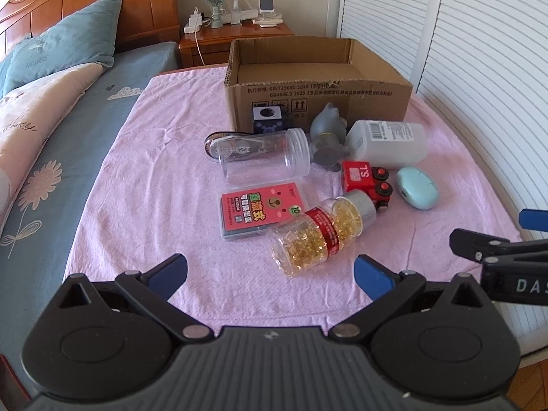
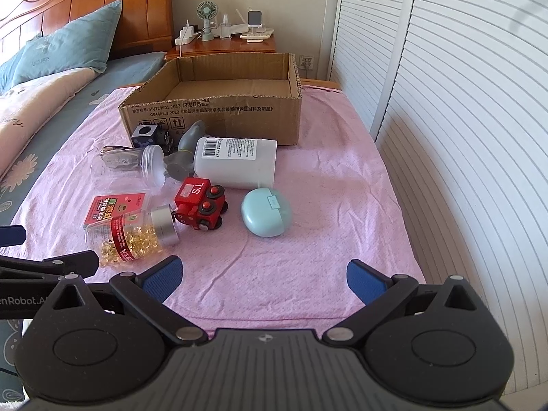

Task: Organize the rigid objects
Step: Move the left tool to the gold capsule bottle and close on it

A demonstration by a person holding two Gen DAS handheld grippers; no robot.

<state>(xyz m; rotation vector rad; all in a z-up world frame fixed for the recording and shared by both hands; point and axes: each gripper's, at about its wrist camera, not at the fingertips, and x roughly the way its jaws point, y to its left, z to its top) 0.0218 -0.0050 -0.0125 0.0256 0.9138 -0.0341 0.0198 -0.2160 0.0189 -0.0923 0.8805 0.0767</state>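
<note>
Capsule bottle (image 1: 322, 236) nearest, cardboard box (image 1: 318, 78) empty beyond; both tongs (image 1: 270, 274) (image 2: 263, 275) spread wide, grasping nothing, ready.

Both wrist views look forward, side by side, sharing the cardboard box (image 1: 318, 85).

Pink cloth (image 2: 308, 178) over bed: soft, crinkled, matt. Cardboard box (image 2: 219, 116): brown corrugated paper, torn rough rims. Capsule bottle (image 1: 318, 236): clear glossy plastic, brushed silvery cap. Clear jar (image 1: 263, 161): glossy plastic. White bottle (image 2: 236, 162): matt plastic. Headboard (image 1: 85, 3): varnished wood.
</note>
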